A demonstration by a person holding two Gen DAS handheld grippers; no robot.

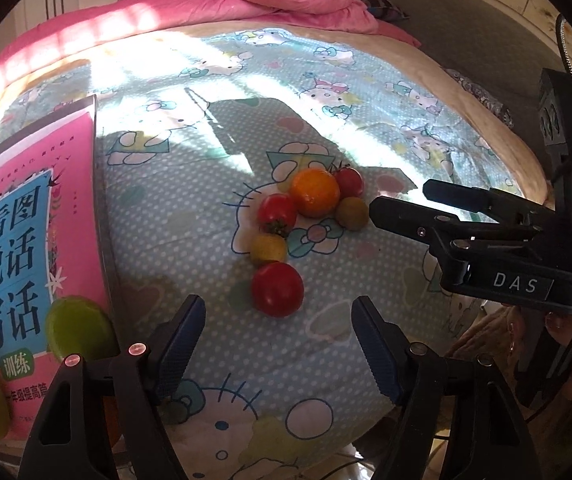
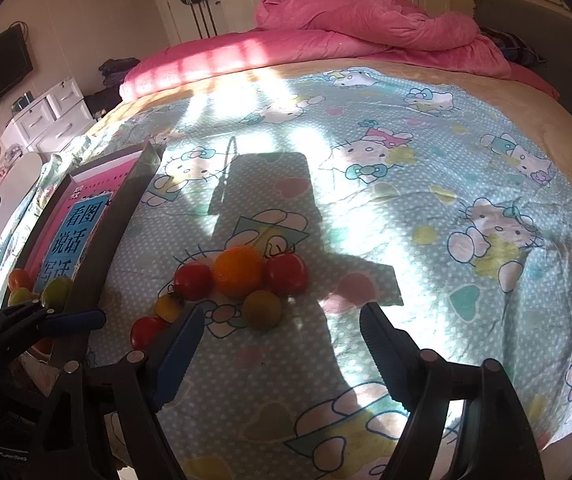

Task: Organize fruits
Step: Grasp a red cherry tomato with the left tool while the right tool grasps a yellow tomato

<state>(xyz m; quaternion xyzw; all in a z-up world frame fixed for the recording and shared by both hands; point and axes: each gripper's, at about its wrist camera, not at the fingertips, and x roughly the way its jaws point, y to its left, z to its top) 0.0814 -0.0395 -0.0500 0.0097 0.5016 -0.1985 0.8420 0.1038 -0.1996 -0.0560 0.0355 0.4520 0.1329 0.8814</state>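
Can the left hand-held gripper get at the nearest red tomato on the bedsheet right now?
Probably yes. The left hand-held gripper is open and empty, and the red tomato lies just ahead of the gap between its fingers, with only bare bedsheet between them. The yellowish tomato sits close behind it.

Three red tomatoes [image 1: 277, 289], two yellow-green tomatoes [image 1: 268, 248], one orange [image 1: 314, 193].

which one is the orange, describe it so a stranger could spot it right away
On the cartoon-cat bedsheet, find the small cluster of fruit right of the pink book. The orange sits near its far end, touching red tomatoes on both sides. It is the largest piece and the only orange-coloured one.
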